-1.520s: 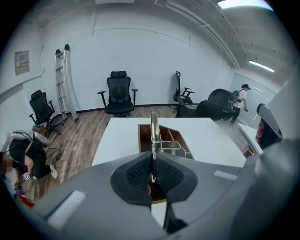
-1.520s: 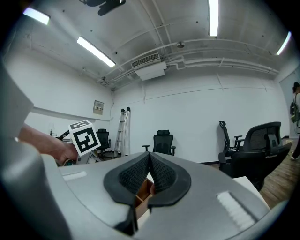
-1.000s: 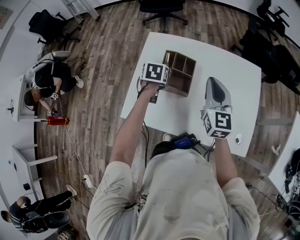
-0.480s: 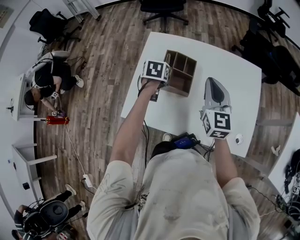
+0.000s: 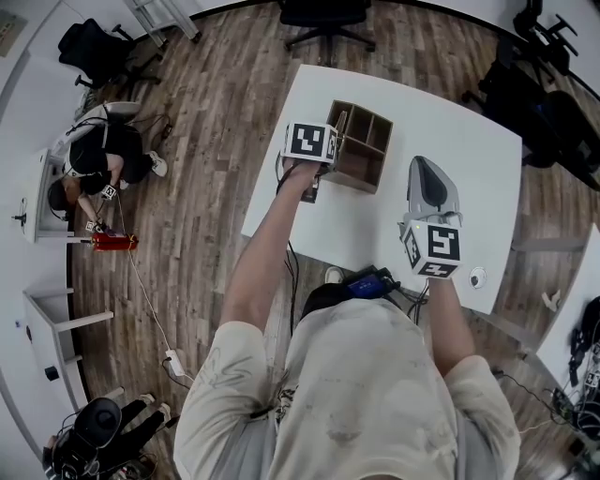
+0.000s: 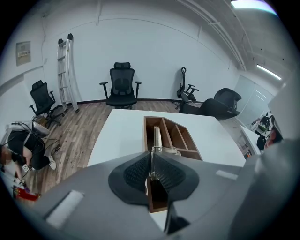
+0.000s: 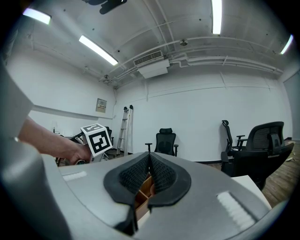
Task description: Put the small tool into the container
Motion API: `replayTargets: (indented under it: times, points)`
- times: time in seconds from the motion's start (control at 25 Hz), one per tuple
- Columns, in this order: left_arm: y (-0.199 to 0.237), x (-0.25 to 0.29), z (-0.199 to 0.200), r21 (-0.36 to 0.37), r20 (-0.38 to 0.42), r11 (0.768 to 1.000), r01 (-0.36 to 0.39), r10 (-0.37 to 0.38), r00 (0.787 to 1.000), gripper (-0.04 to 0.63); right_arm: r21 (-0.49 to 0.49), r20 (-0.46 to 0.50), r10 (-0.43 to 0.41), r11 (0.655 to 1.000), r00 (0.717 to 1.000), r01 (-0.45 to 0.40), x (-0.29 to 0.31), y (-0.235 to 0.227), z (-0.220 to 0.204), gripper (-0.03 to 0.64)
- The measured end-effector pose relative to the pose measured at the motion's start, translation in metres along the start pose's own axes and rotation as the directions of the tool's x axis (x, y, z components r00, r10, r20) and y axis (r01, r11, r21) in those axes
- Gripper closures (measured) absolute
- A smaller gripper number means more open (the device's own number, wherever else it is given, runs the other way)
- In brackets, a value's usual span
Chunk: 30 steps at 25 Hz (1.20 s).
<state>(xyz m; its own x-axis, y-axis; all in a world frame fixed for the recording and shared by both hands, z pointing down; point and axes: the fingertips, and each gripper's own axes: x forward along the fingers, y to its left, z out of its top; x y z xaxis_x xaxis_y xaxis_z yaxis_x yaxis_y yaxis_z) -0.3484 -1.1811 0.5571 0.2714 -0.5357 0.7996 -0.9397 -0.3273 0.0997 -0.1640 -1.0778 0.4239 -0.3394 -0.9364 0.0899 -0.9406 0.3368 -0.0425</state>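
Observation:
A wooden container (image 5: 361,178) with several open compartments stands on the white table (image 5: 441,112). My left gripper (image 5: 323,136) hovers over its left side. In the left gripper view the left gripper (image 6: 151,157) is shut on a small thin metal tool (image 6: 156,138), which reaches out over the container's (image 6: 180,136) leftmost narrow compartment. My right gripper (image 5: 429,171) is to the right of the container, above the table, apart from it. In its own view the right gripper (image 7: 149,159) is shut with nothing in it, and the container (image 7: 143,190) shows just below its pads.
A small round object (image 5: 478,277) lies near the table's front right edge. A dark blue item (image 5: 370,281) sits at the front edge by my body. Office chairs (image 5: 323,19) stand beyond the table, and a person (image 5: 94,159) crouches on the wooden floor at left.
Both grippers have stayed nearly still; the left one with the tool shifted only slightly over the container's left side. People on the floor at left have moved.

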Motion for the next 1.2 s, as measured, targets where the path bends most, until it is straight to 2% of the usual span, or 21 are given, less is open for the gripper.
replayTargets:
  times: [0.32,0.72,1.0,1.2]
  points:
    - [-0.008,-0.015,0.010,0.003,0.023,1.000,0.004,-0.004,1.000,0.508,0.005,0.008,-0.004,1.000,1.000,0.004,-0.006,-0.001,0.015,0.611]
    - [-0.008,-0.037,0.010,0.002,0.052,1.000,-0.028,0.028,0.998,0.525,0.002,0.014,-0.003,1.000,1.000,0.003,-0.016,0.006,0.027,0.611]
    - [0.022,-0.068,0.006,0.010,0.124,0.998,-0.065,0.063,0.990,0.548,-0.003,0.015,-0.001,1.000,1.000,0.001,-0.011,0.042,0.031,0.611]
    - [-0.007,-0.076,0.020,0.003,0.186,0.996,-0.085,0.083,0.979,0.569,-0.001,0.017,0.005,1.000,1.000,-0.005,-0.022,0.017,0.036,0.611]
